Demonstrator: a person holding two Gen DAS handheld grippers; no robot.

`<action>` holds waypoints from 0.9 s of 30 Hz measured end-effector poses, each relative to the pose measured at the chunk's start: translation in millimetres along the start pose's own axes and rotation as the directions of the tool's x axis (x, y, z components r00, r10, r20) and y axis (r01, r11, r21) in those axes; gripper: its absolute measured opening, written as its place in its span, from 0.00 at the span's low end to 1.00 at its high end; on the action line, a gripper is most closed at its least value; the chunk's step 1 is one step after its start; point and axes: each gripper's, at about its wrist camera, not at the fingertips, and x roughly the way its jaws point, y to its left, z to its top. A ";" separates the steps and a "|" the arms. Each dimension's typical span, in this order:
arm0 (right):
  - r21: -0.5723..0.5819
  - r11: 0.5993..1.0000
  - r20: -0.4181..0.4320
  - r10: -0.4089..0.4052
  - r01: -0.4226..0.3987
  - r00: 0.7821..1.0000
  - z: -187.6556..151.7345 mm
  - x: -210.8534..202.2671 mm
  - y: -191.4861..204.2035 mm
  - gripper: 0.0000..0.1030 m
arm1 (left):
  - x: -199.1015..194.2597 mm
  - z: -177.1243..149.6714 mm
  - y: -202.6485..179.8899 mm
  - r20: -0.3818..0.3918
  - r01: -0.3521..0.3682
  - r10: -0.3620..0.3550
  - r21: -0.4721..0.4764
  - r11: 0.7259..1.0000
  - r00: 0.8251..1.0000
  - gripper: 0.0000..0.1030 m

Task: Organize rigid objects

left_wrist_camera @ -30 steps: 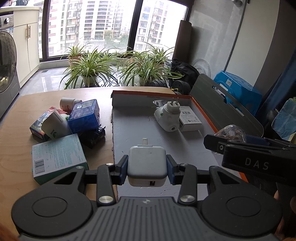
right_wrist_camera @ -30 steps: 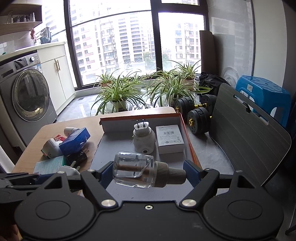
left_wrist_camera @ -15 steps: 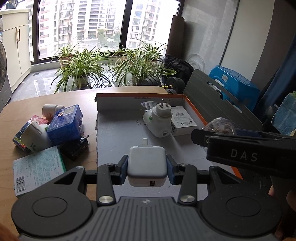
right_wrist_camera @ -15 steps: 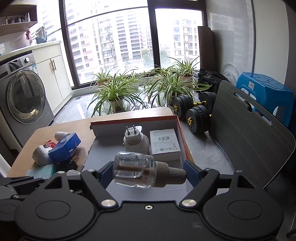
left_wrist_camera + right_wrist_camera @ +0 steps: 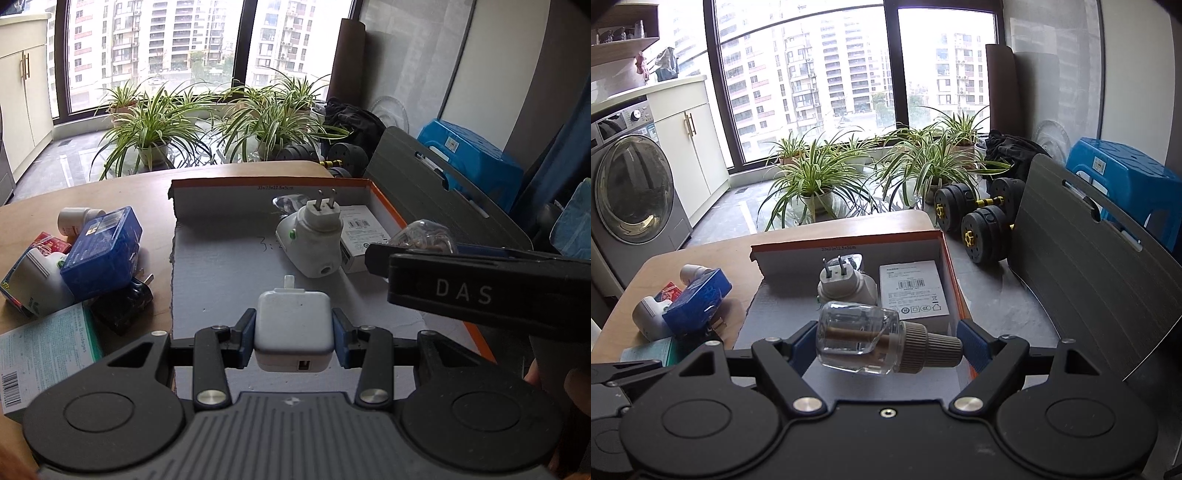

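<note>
Two items clamped — white square charger (image 5: 293, 325), clear bottle (image 5: 858, 338) with ribbed beige cap.

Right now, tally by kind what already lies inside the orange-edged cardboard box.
White plug-in vaporizer with two prongs: 1
White flat printed carton: 1
Clear item behind the vaporizer, kind unclear: 1
Total: 3
</note>
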 end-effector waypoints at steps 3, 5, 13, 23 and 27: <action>-0.002 1.000 -0.008 -0.002 0.002 1.000 -0.6 5.8 -0.7 0.92 | 4.5 0.0 -2.1 -0.004 0.004 -0.004 0.005 1.000 1.000 0.41; 0.001 1.000 -0.014 -0.006 0.006 1.000 -0.7 9.3 -2.1 0.92 | 7.1 0.4 -3.3 -0.009 0.009 -0.009 0.006 1.000 1.000 0.41; 0.025 1.000 0.010 -0.015 0.014 1.000 2.6 8.9 -8.0 0.92 | 15.3 5.1 -11.1 -0.004 0.054 -0.054 0.024 0.998 0.999 0.45; 0.043 0.998 0.072 -0.041 0.038 0.997 6.0 -27.0 -7.2 0.93 | -10.5 5.9 -7.5 0.032 0.026 -0.027 0.012 1.000 0.999 0.90; 0.056 0.997 0.093 -0.051 0.046 0.994 3.9 -46.4 -4.3 0.95 | -30.8 3.5 -1.4 0.057 0.008 -0.009 0.015 1.000 0.998 0.99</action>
